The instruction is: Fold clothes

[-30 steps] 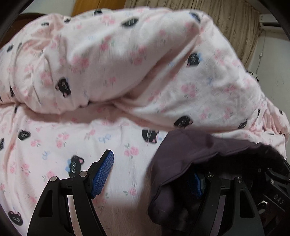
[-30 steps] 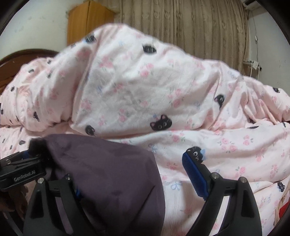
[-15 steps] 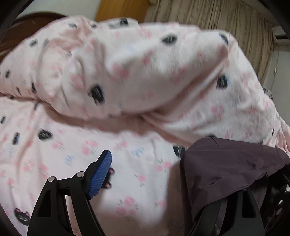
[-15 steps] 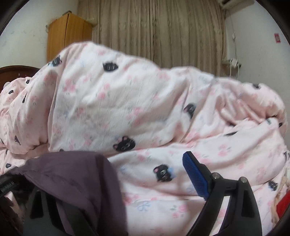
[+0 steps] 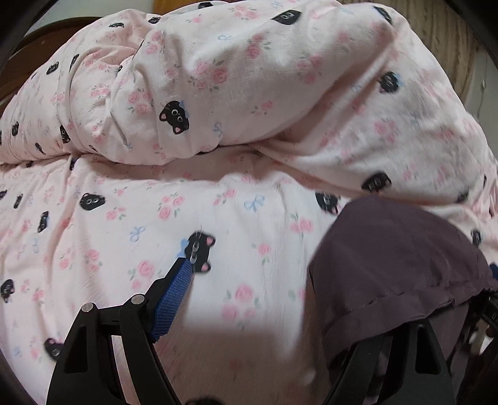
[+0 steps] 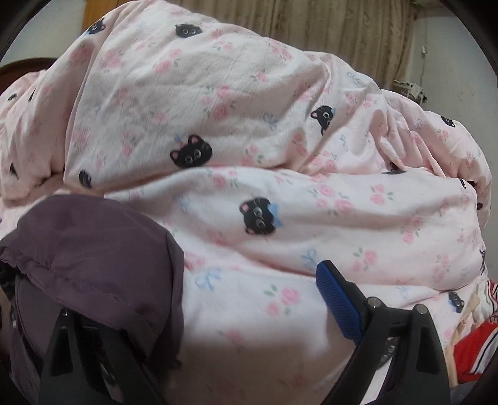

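A dark purple garment hangs over the right finger of my left gripper and hides that finger's pad. The same garment covers the left finger of my right gripper. Each gripper's jaws stand wide apart. One blue pad shows per view, the left gripper's and the right gripper's, and only the bed cover lies behind the gap. No pad presses on the cloth; it lies over the fingers. Both grippers point down at the pink bed cover.
A heaped pink quilt with black cat faces and roses rises just beyond both grippers. A dark wooden headboard is at far left and a beige curtain behind. Red and white striped cloth lies at the right view's lower right.
Both grippers have moved over the bed and tipped downward, so more of the flat cover shows. The purple garment stays draped over the inner fingers and now hides the left gripper's right pad.
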`<control>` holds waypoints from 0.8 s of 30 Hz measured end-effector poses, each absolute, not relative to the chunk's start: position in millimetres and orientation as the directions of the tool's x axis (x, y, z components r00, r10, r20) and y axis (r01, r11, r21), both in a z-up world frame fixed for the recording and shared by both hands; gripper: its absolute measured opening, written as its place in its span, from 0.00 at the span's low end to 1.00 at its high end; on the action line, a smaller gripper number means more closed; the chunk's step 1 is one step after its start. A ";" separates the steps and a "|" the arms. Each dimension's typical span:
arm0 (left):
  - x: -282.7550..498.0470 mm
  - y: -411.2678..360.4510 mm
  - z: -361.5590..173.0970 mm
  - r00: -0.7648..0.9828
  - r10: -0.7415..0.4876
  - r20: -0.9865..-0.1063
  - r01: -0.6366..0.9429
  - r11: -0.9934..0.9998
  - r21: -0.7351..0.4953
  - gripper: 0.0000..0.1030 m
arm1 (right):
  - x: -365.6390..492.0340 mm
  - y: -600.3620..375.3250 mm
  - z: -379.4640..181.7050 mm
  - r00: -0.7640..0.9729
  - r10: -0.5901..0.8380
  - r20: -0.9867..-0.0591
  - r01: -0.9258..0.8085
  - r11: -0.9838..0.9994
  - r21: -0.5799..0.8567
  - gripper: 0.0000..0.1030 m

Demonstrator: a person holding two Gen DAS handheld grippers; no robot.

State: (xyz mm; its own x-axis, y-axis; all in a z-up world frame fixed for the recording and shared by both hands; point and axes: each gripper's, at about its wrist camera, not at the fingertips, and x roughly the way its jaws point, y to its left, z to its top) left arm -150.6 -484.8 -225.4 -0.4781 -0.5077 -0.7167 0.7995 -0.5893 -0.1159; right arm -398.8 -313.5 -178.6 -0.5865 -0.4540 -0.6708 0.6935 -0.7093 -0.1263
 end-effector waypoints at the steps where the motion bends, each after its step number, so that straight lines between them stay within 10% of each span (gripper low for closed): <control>1: -147.4 -480.5 -222.5 -0.479 -0.503 -0.720 0.794 -0.597 -0.112 0.75 | -398.9 -309.5 -176.5 -0.581 -0.452 -0.677 0.696 -0.707 -0.125 0.93; 10: -120.6 -459.7 -169.7 -0.587 -0.519 -0.621 0.747 -0.644 -0.168 0.75 | -366.4 -289.8 -131.8 -0.469 -0.624 -0.625 0.834 -0.547 -0.080 0.93; 21: -118.9 -490.9 -178.0 -0.586 -0.547 -0.598 0.781 -0.578 -0.237 0.75 | -378.0 -345.7 -162.4 -0.557 -0.416 -0.718 0.803 -0.491 -0.338 0.92; 24: -118.6 -497.5 -177.6 -0.609 -0.533 -0.587 0.769 -0.578 -0.273 0.75 | -359.5 -324.6 -135.7 -0.479 -0.596 -0.645 0.864 -0.449 -0.226 0.93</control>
